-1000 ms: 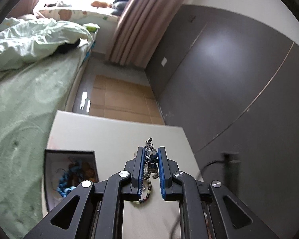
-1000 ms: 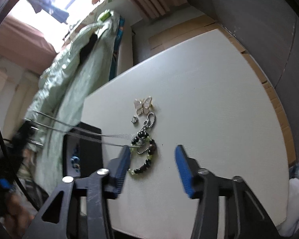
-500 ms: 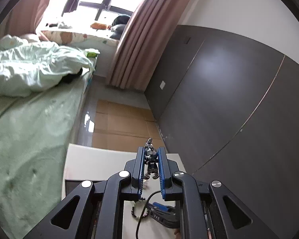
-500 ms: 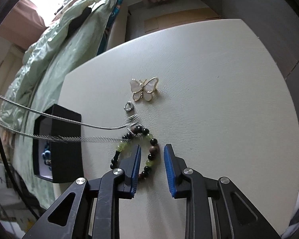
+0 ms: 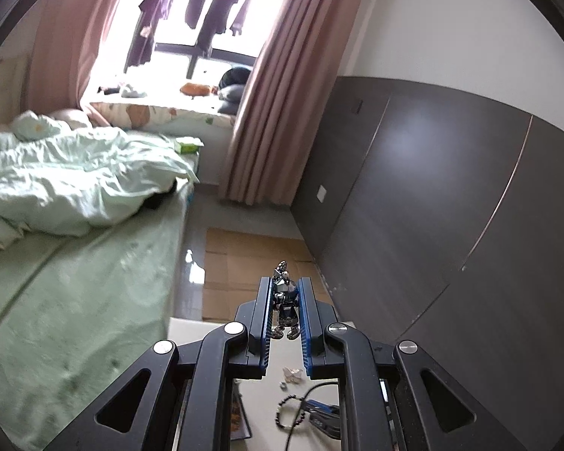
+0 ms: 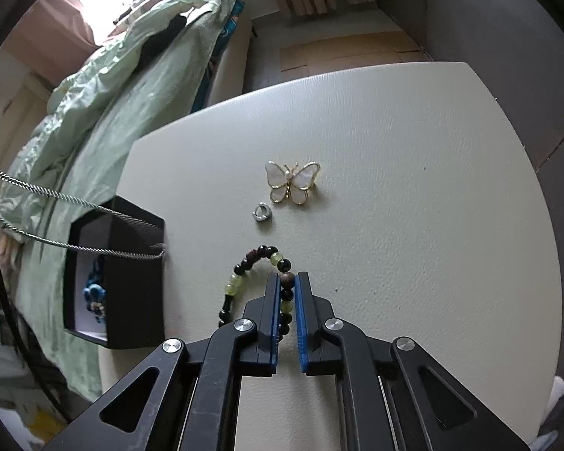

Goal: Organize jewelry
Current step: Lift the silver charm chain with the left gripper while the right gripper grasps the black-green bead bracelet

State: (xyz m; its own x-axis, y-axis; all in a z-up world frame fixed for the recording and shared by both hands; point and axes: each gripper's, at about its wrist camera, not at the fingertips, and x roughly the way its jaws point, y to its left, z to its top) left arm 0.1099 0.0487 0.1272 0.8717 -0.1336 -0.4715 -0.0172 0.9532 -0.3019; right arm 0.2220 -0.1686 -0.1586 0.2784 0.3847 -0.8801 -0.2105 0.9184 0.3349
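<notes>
My left gripper (image 5: 285,285) is shut on a silver pendant (image 5: 285,300) and holds it high above the table. Its silver chain (image 6: 75,225) hangs across the right wrist view over the black jewelry box (image 6: 120,278). My right gripper (image 6: 286,280) is shut on a bracelet of black, green and brown beads (image 6: 244,274) lying on the white table (image 6: 413,206). A white and gold butterfly brooch (image 6: 291,182) and a small silver ring (image 6: 262,212) lie just beyond it. The bracelet also shows in the left wrist view (image 5: 289,411).
The box holds a blue beaded piece (image 6: 94,293) and stands at the table's left edge. A bed with green bedding (image 5: 56,225) runs along the left. A dark wall (image 5: 451,206) is on the right, cardboard (image 5: 244,263) on the floor beyond.
My left gripper has risen with the pendant, pulling the chain off the table toward the box. My right gripper moved onto the beaded bracelet and closed on it.
</notes>
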